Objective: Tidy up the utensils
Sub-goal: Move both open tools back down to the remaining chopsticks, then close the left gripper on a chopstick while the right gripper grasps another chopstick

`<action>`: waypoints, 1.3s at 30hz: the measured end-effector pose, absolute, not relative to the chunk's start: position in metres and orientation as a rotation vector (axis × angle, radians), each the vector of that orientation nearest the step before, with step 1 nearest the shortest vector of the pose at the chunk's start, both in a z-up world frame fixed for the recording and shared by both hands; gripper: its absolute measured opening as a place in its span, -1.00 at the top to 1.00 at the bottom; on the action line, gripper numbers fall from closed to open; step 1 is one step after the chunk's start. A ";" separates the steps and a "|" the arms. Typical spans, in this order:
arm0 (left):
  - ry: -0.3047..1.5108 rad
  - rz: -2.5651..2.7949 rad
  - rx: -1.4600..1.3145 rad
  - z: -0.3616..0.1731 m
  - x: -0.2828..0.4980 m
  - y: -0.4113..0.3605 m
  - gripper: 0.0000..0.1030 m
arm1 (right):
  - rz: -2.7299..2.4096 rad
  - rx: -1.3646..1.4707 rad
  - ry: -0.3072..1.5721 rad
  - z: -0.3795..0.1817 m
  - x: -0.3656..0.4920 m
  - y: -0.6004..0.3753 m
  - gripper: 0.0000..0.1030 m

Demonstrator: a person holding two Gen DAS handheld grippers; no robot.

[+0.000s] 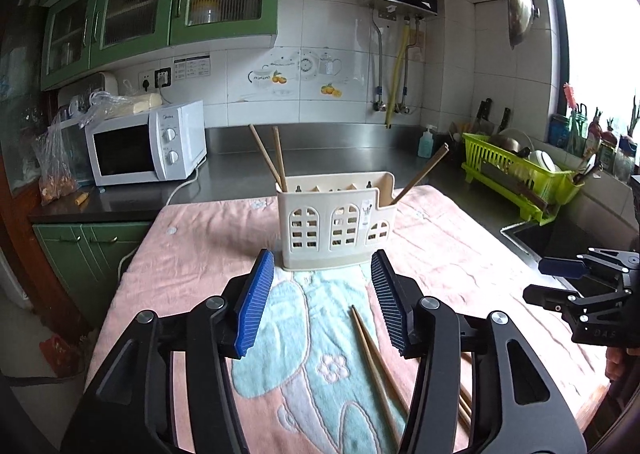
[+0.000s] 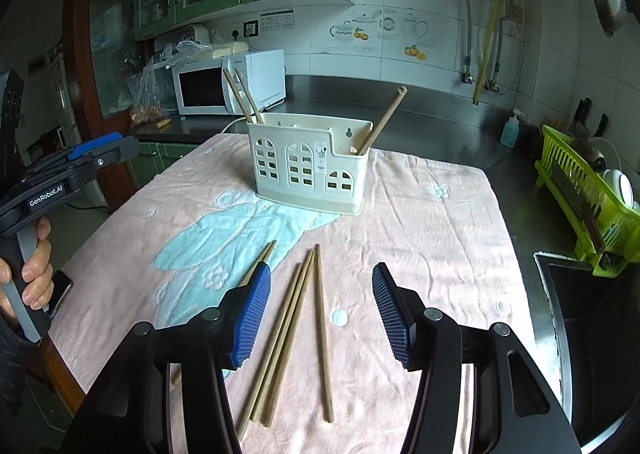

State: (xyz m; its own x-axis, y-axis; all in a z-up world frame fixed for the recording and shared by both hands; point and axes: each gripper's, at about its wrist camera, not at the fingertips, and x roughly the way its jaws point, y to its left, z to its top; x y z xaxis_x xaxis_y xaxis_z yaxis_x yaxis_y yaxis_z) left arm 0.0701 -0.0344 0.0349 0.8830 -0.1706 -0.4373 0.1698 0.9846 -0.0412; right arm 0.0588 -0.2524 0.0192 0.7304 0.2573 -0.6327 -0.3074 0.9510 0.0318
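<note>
A cream utensil holder [image 1: 336, 223] [image 2: 308, 163] with arched cut-outs stands upright on the pink and blue towel [image 1: 208, 254] [image 2: 420, 221]. Two chopsticks [image 1: 269, 157] [image 2: 242, 95] lean in its left compartment and one [image 1: 420, 173] [image 2: 382, 119] in its right. Several loose wooden chopsticks [image 2: 296, 330] [image 1: 376, 362] lie on the towel in front of it. My left gripper [image 1: 323, 296] is open and empty, just short of the holder. My right gripper [image 2: 318, 310] is open and empty, above the loose chopsticks.
A white microwave [image 1: 148, 143] sits on the steel counter at the back left. A green dish rack [image 1: 520, 173] [image 2: 588, 197] and a sink [image 2: 580, 294] are at the right. A soap bottle [image 1: 426, 141] stands by the back wall.
</note>
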 end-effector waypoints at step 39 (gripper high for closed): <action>0.880 -0.313 0.038 -0.126 0.053 -0.092 0.74 | 0.252 -0.123 0.914 -0.115 0.053 -0.263 0.50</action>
